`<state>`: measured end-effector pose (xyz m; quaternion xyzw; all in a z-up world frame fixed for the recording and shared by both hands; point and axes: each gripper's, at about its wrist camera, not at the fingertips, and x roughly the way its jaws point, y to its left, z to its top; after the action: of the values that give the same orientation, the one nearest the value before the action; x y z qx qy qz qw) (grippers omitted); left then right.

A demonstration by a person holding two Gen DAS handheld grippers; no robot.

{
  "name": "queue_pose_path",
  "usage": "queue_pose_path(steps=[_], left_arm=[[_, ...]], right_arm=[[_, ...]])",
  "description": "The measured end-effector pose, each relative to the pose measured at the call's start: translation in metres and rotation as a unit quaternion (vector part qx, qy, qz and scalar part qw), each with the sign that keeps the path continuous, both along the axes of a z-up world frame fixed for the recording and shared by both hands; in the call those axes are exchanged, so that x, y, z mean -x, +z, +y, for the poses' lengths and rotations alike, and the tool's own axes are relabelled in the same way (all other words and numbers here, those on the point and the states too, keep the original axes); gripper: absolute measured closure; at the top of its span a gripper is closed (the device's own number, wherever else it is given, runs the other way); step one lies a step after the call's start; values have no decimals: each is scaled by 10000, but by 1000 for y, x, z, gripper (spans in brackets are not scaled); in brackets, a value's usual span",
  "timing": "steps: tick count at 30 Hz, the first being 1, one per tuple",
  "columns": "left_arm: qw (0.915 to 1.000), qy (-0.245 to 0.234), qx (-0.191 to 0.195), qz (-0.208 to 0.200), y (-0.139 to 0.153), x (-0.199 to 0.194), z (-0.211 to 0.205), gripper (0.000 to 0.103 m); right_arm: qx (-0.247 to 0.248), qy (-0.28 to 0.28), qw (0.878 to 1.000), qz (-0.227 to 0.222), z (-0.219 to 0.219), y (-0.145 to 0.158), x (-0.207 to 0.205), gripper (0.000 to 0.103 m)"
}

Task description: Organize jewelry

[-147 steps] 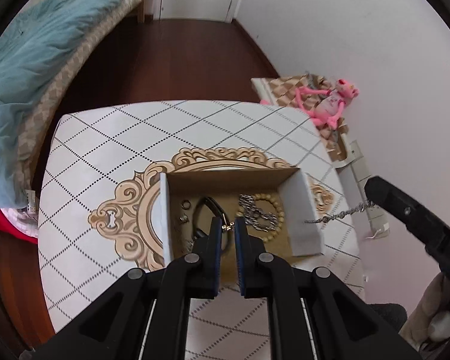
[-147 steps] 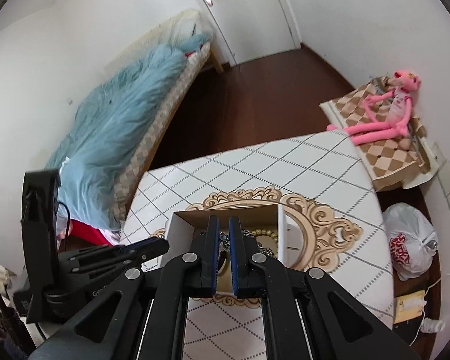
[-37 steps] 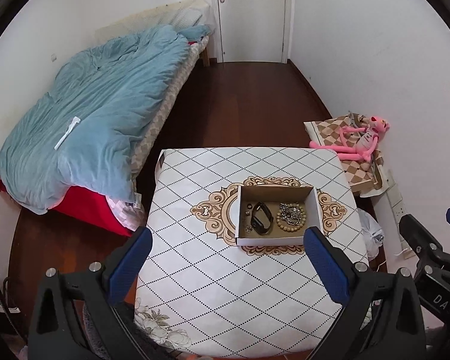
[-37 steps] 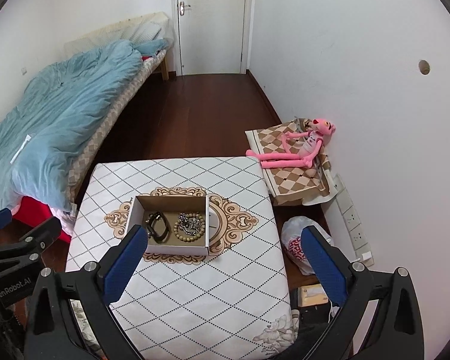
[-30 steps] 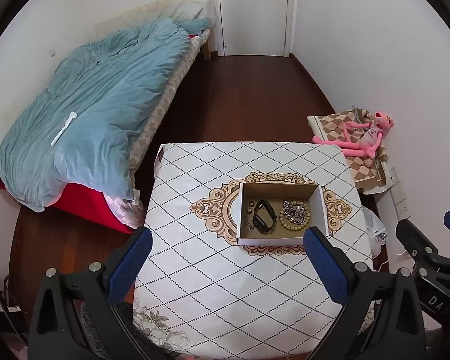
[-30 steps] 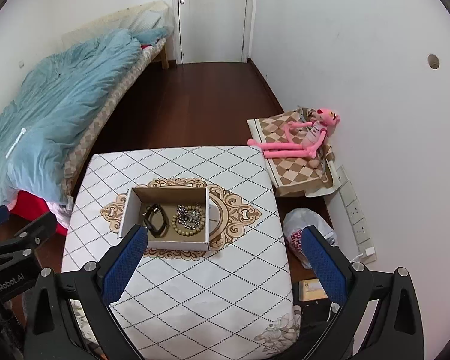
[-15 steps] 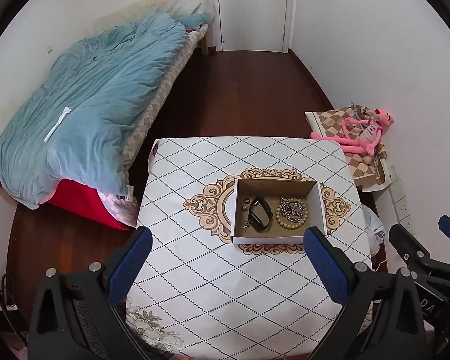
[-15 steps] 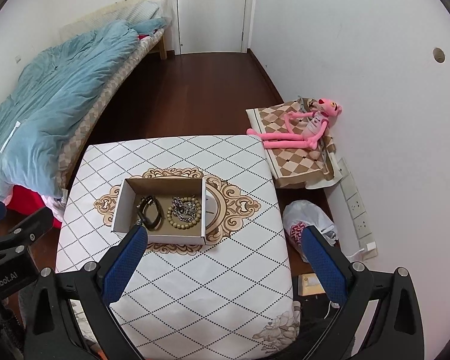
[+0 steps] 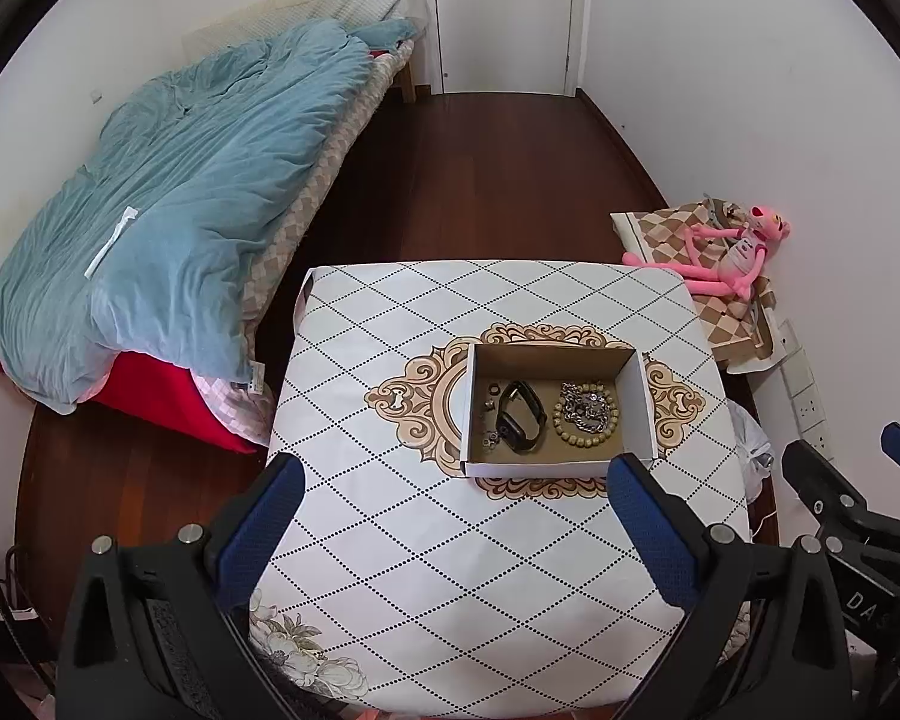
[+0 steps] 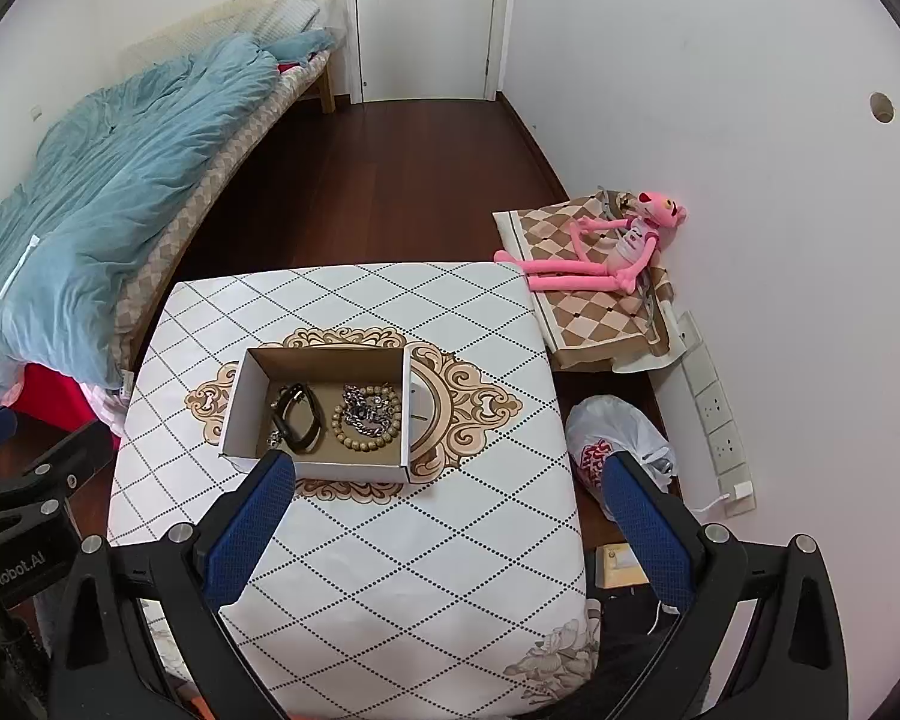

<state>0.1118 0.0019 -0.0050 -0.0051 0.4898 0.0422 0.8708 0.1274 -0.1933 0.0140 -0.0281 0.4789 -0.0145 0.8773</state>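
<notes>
left wrist view: left gripper (image 9: 450, 516) spread wide, empty, held high over the counter (image 9: 390, 540); right gripper (image 10: 444, 516) likewise wide and empty. risk: a descent from here could clip the low wall of the box (image 9: 534, 468) and shift it. inside the box: black band (image 9: 519, 417), bead bracelet (image 9: 585, 423) ringing a tangled silver chain (image 9: 582, 405), small pieces at left.

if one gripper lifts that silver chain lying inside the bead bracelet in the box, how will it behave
The silver metal chain lies bunched in loose loops, so it would likely hang limp and swing. It rests within the ring of the tan bead bracelet, so it may snag and drag those beads. The open cardboard box looks light and might shift.
</notes>
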Motion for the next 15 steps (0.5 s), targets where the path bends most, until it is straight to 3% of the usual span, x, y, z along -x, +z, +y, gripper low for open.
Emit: queue_pose_path(steps=[15], left_arm=[[10000, -7, 0, 30, -3, 2, 0, 0]], right_arm=[[7, 24, 10000, 52, -4, -3, -1, 0]])
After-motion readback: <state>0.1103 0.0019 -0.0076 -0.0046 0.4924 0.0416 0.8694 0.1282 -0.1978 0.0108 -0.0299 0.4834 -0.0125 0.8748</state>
